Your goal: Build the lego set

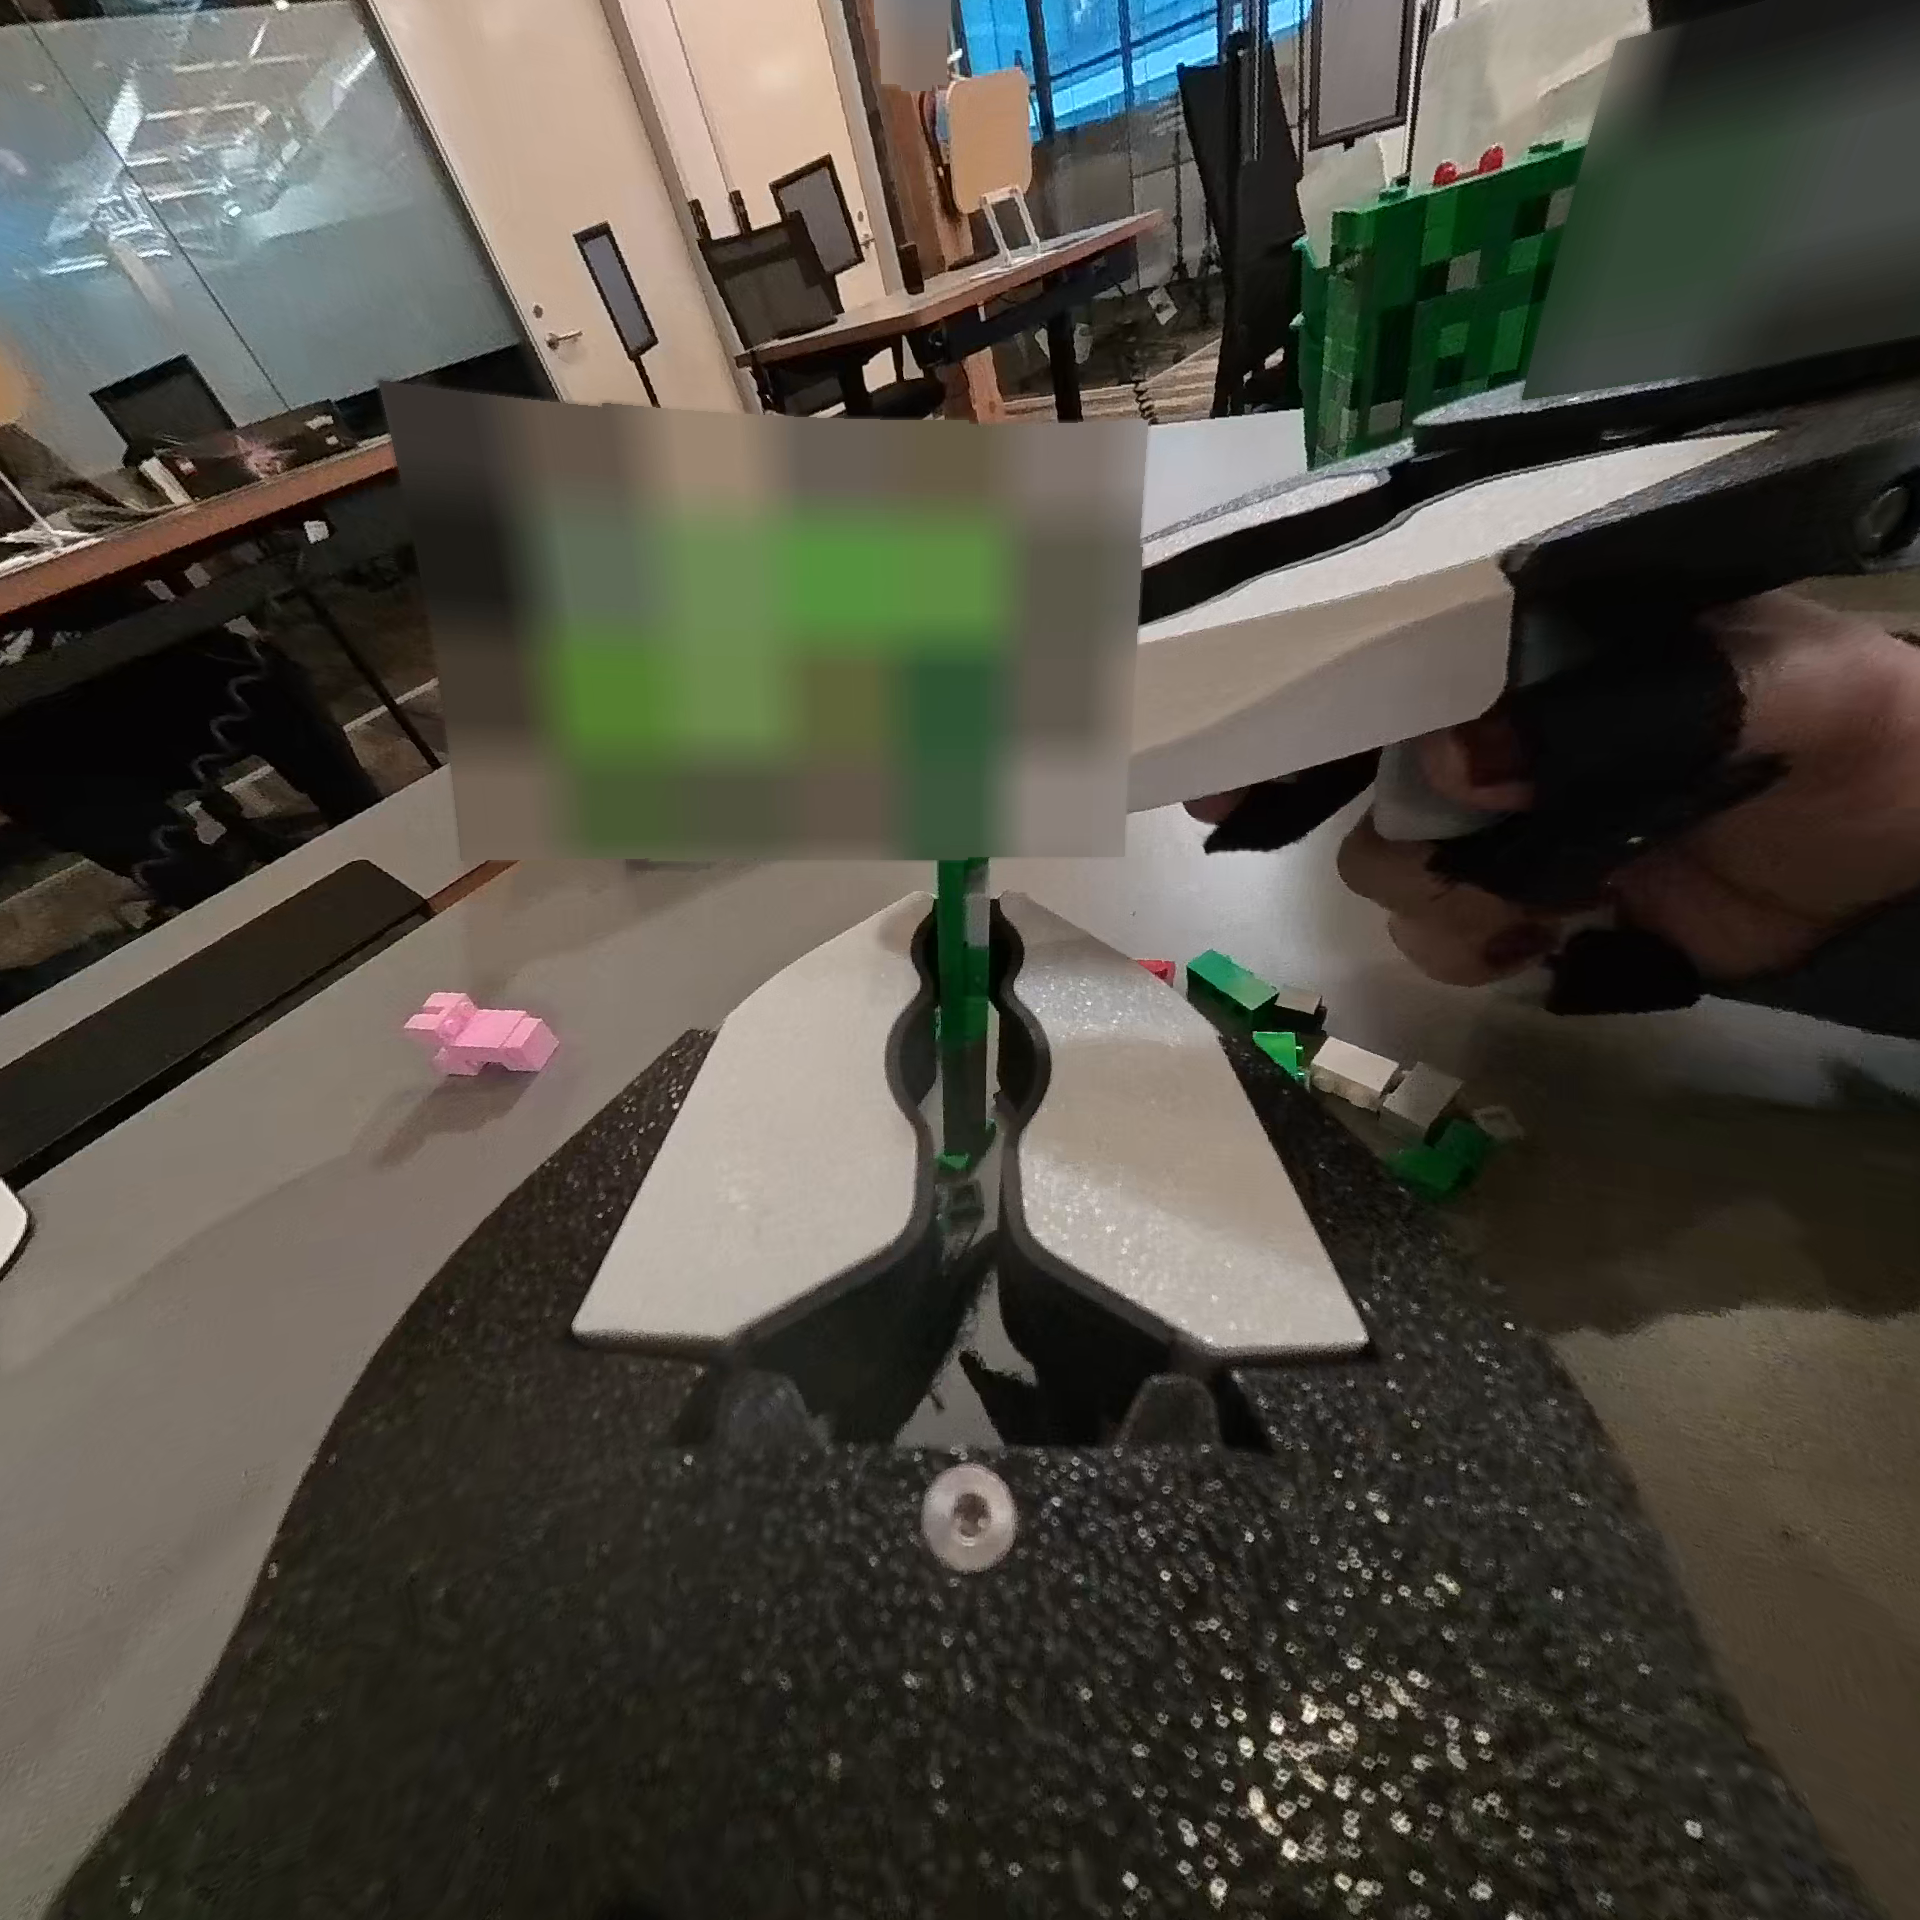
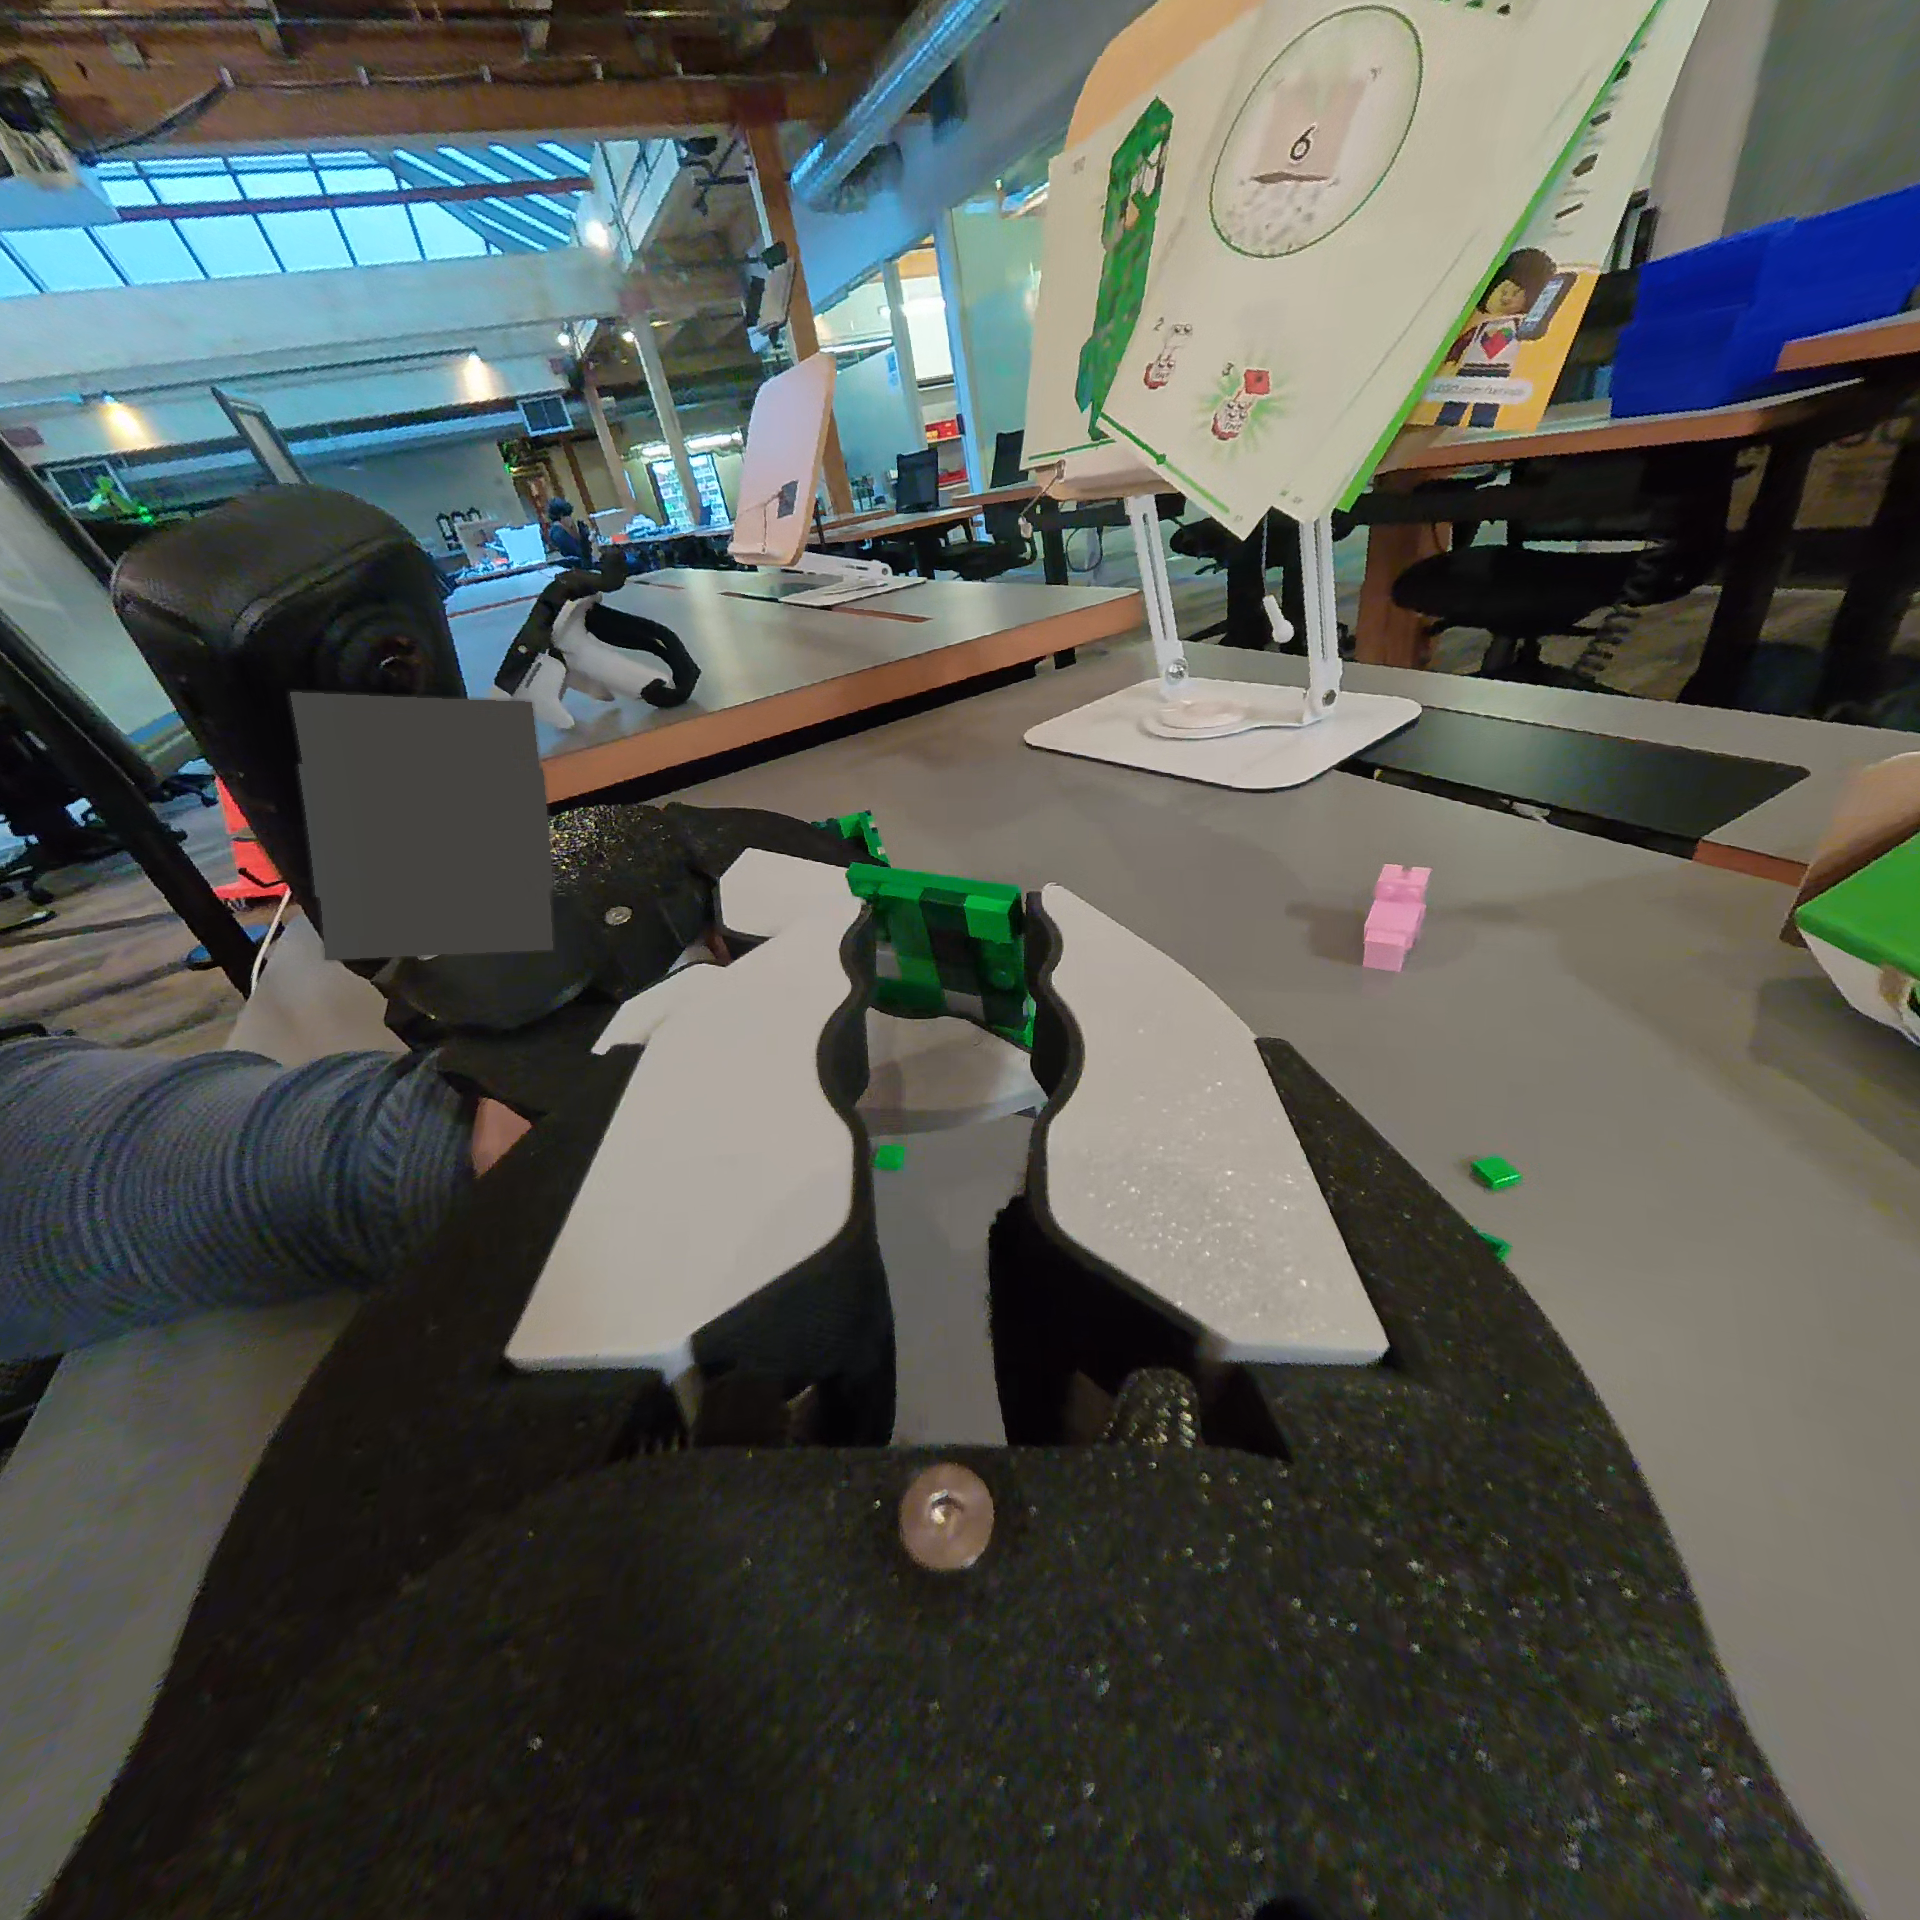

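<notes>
L gripper (image 1: 961,997) pinching green panel (image 1: 961,997) edge-on

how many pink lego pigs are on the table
1. The pink pig sits alone on the grey table, right of the right gripper. Others may be hidden.

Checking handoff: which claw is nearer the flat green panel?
Left. The left claw is shut on the flat green panel; the right claw straddles it, open.
</notes>
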A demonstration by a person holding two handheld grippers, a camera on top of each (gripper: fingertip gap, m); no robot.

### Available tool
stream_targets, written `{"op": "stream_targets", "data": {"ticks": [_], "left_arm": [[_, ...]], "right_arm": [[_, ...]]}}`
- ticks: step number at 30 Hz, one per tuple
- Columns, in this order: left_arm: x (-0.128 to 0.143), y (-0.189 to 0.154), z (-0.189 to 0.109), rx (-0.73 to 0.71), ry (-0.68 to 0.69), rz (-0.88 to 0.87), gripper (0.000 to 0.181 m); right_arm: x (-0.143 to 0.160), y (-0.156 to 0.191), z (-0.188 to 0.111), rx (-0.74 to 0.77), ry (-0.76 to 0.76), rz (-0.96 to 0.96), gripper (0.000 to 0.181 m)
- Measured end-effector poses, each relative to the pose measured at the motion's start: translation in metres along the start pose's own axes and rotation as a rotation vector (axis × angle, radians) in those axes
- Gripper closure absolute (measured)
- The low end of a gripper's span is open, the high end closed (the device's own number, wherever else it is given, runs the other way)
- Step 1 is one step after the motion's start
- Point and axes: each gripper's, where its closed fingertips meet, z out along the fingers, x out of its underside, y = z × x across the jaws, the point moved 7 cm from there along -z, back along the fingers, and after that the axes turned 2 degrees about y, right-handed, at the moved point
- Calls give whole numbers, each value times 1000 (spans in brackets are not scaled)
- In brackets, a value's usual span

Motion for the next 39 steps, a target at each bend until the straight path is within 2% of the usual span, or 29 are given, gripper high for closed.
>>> {"op": "stream_targets", "data": {"ticks": [11, 21, 22, 24, 29, 31, 33, 35, 36, 39], "left_arm": [[-2, -1, 0, 10, -1, 5, 175], [7, 1, 2, 103, 128, 93, 175], [8, 1, 2, 134, 140, 91, 175], [12, 1, 4, 192, 168, 58, 175], [17, -2, 6, 199, 218, 77, 175], [17, -3, 7, 220, 248, 56, 175], [19, -5, 7, 263, 290, 18, 175], [20, -7, 8, 327, 315, -84, 175], [20, -6, 8, 319, 309, -120, 175], [17, 1, 7, 215, 283, -94, 175]], "right_arm": [[1, 1, -1, 9, -41, 9, 157], [7, -6, -2, -51, 125, -107, 158], [10, -8, -3, -61, 149, -120, 167], [13, -10, -3, -77, 184, -145, 168], [20, -14, -4, -98, 223, -159, 167], [21, -11, -4, -65, 239, -257, 166], [21, -5, -4, 6, 267, -446, 160], [23, 1, -3, 72, 294, -618, 155], [24, 3, -3, 100, 308, -644, 153], [20, 2, 2, 115, 281, -443, 145]]}}
